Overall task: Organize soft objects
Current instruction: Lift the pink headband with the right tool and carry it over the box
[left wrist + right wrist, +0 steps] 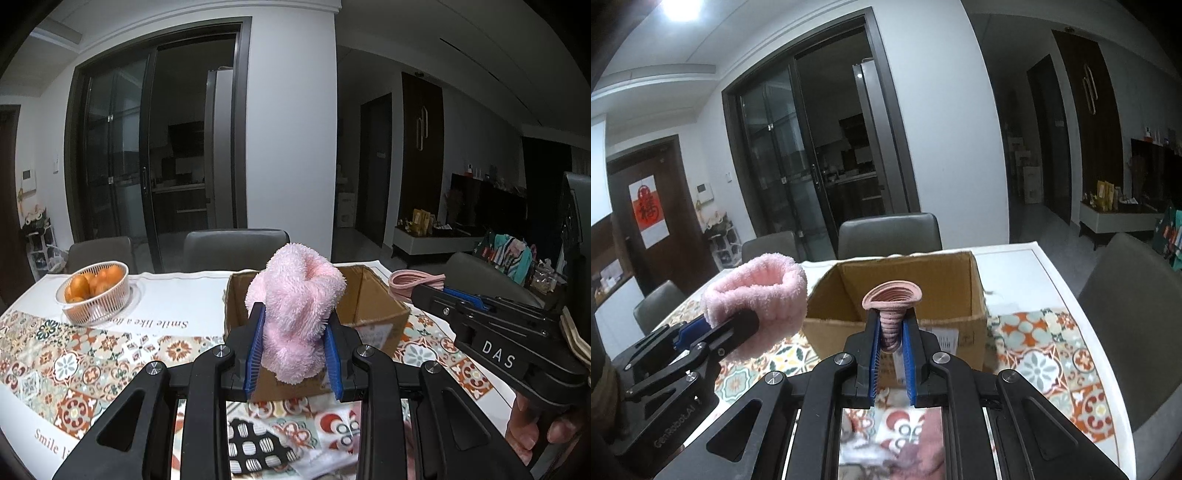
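1. The fluffy pink band is pinched between the left gripper's fingers, held in the air just in front of the cardboard box, at 12 o'clock from that camera.
2. The right gripper has its fingers nearly closed on a coil of pink hair ties, also short of the box's near wall.
3. Carry each load forward over the open top, lower it inside, then part the fingers; releasing now would likely drop both on the surface.
4. The bowl of oranges sits at 10 o'clock, well apart.
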